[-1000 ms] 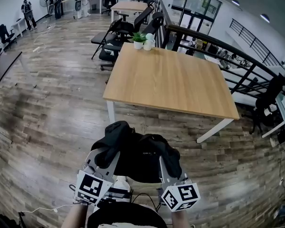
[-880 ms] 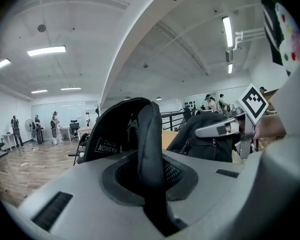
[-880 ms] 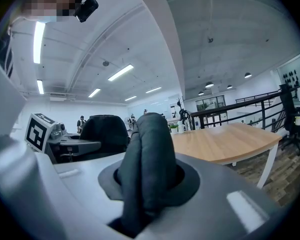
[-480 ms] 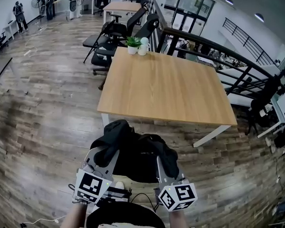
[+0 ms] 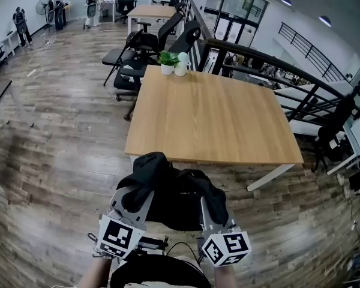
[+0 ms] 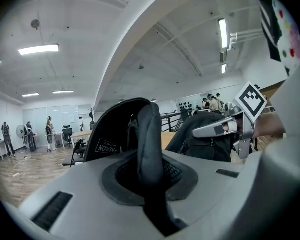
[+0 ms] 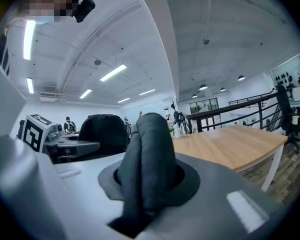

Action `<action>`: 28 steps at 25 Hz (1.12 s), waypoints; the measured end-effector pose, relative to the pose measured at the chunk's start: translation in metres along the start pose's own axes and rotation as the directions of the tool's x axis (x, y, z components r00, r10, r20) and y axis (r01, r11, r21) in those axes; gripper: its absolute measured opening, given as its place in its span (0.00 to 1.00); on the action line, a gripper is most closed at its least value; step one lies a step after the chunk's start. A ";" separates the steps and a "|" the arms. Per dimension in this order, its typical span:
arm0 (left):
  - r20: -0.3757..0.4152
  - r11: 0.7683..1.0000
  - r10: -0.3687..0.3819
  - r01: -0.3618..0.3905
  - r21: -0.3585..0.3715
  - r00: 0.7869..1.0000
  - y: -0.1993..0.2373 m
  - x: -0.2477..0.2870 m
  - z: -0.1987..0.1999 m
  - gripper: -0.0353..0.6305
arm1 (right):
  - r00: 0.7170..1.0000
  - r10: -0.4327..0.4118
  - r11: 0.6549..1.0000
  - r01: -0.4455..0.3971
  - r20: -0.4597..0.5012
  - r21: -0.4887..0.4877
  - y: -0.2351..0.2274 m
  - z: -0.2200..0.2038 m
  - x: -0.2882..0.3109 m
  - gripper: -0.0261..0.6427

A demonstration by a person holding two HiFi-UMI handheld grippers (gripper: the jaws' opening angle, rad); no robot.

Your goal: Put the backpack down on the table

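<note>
Backpack (image 5: 179, 200) aloft, short of table (image 5: 216, 116)

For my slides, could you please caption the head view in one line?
Left gripper and right gripper hold a black backpack aloft, just short of the wooden table.

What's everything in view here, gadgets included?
backpack: one, black, held up short of the table
table: one, wood top, white legs, ahead
potted plant: one, green, table's far corner
white container: one, white, beside the plant
office chairs: several, black, beyond the table
railing: one, black, right of the table
people: several, dark clothing, far back left
left gripper: one, grey, jaws shut on a backpack strap
right gripper: one, grey, jaws shut on a second backpack strap
</note>
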State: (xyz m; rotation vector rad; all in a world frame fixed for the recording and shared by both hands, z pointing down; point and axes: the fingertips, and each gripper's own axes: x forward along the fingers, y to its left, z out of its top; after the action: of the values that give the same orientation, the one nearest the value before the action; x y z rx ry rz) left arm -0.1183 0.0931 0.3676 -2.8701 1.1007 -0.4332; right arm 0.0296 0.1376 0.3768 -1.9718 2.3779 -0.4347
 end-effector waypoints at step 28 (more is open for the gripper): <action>0.004 0.997 0.068 -0.068 -0.031 0.998 0.061 0.066 0.001 0.12 | 0.998 0.060 0.998 -0.060 -0.009 -0.012 -0.030 0.018 0.096 0.15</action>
State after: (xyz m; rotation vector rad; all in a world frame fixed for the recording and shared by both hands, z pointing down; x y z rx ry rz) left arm -0.1112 0.0037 0.3745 -2.8481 1.2101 -0.4098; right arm 0.0423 0.0368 0.3820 -1.9016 2.4430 -0.4278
